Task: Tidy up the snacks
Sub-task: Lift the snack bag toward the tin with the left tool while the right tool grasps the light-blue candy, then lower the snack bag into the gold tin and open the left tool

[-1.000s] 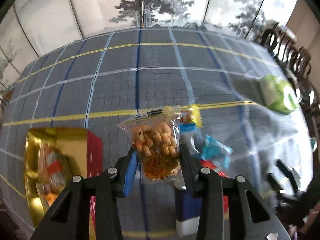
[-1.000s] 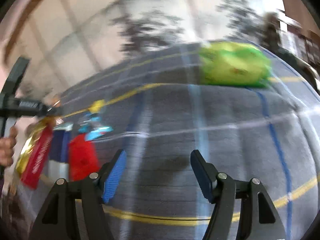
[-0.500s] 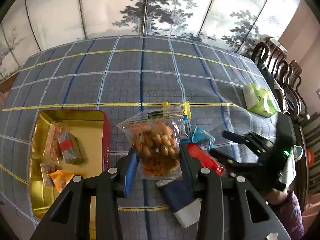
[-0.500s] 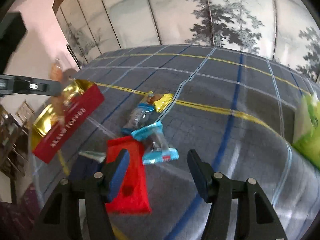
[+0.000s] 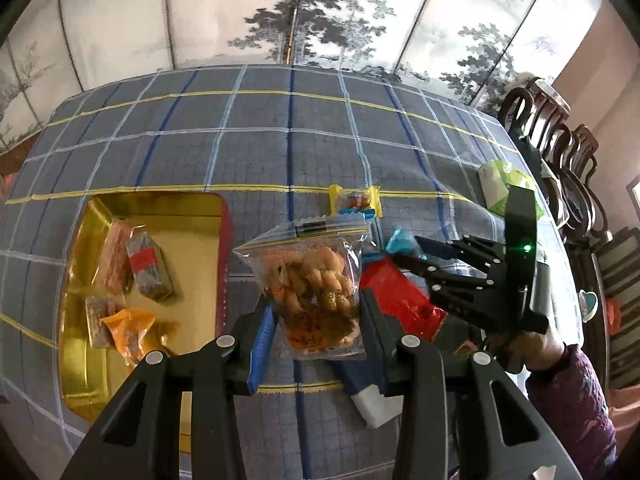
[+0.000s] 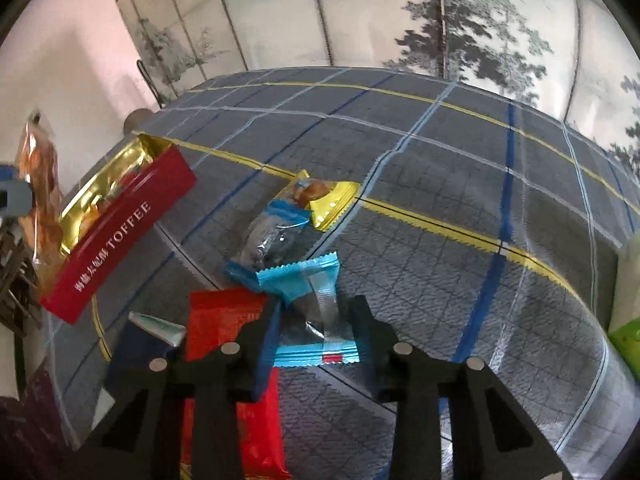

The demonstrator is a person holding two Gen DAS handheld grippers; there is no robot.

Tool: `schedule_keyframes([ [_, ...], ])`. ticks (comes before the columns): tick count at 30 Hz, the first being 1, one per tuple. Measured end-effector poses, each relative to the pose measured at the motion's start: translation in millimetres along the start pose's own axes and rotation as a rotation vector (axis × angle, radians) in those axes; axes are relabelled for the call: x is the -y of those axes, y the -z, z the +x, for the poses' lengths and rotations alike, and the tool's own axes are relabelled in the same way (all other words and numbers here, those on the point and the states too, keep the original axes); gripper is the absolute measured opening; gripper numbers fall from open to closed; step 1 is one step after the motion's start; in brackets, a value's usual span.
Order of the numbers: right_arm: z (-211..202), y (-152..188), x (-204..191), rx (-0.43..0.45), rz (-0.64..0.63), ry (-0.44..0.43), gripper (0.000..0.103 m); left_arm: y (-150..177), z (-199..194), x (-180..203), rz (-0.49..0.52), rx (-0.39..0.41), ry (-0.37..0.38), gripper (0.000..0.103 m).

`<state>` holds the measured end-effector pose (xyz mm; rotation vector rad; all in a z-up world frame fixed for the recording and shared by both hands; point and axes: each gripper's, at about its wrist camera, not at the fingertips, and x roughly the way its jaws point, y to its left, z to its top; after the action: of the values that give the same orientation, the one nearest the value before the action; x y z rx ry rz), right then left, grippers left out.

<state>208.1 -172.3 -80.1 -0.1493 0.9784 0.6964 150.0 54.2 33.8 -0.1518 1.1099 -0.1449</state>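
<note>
My left gripper (image 5: pixel 316 312) is shut on a clear bag of orange crackers (image 5: pixel 312 280), held above the table just right of the red toffee tin (image 5: pixel 152 208) with a gold inside and several snacks in it. My right gripper (image 6: pixel 316 320) is open, its jaws on either side of a light blue wrapped snack (image 6: pixel 316 304). A red packet (image 6: pixel 232 368), a dark blue packet (image 6: pixel 136 360), a blue-clear wrapped snack (image 6: pixel 268 240) and a yellow snack (image 6: pixel 328 200) lie around it. The right gripper (image 5: pixel 408 252) also shows in the left wrist view.
A blue plaid cloth (image 5: pixel 288 140) covers the table. A green packet (image 5: pixel 500 184) lies at the right edge, seen also in the right wrist view (image 6: pixel 628 336). Dark wooden chairs (image 5: pixel 560 152) stand to the right. A painted screen (image 5: pixel 320 20) stands behind.
My left gripper has lifted the cracker bag and moved back, bringing the tin into fuller view. My right gripper has swung left from the green packet and come down around the light blue snack.
</note>
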Motion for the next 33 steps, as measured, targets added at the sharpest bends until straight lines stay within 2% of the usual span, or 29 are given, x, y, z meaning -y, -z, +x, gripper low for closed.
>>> schedule_keyframes([
  [3,-8.1,3.9,1.1,0.023,0.018,0.045,0.027,3.8,-6.8,-6.9,-0.014,0.01,-0.005,0.036],
  [6,-32.3,16.3,12.1,0.101,0.095,0.077,0.027,8.3,-18.7,-15.8,-0.025,0.033,-0.017,0.036],
  [9,-62.9,36.6,29.2,0.185,0.209,0.145,0.027,14.1,-31.1,-30.2,-0.05,0.05,-0.026,0.036],
  [10,-75.6,47.2,38.3,0.213,0.265,0.193,0.027,15.9,-34.2,-34.6,-0.057,0.053,-0.03,0.036],
  [12,-87.4,60.5,53.3,0.235,0.34,0.236,0.027,20.4,-40.8,-43.6,-0.073,0.063,-0.041,0.036],
  [15,-99.2,86.4,75.7,0.237,0.449,0.334,0.027,28.8,-51.4,-57.6,-0.097,0.073,-0.053,0.036],
  [20,-103.0,105.5,86.1,0.217,0.484,0.429,0.027,41.1,-66.1,-84.4,-0.131,0.086,-0.089,0.036],
  [25,-106.3,106.4,95.1,0.228,0.513,0.46,0.027,56.1,-73.7,-109.0,-0.161,0.09,-0.126,0.036],
  [33,-104.1,107.8,99.3,0.22,0.548,0.483,0.027,71.2,-67.4,-134.4,-0.18,0.076,-0.139,0.036],
])
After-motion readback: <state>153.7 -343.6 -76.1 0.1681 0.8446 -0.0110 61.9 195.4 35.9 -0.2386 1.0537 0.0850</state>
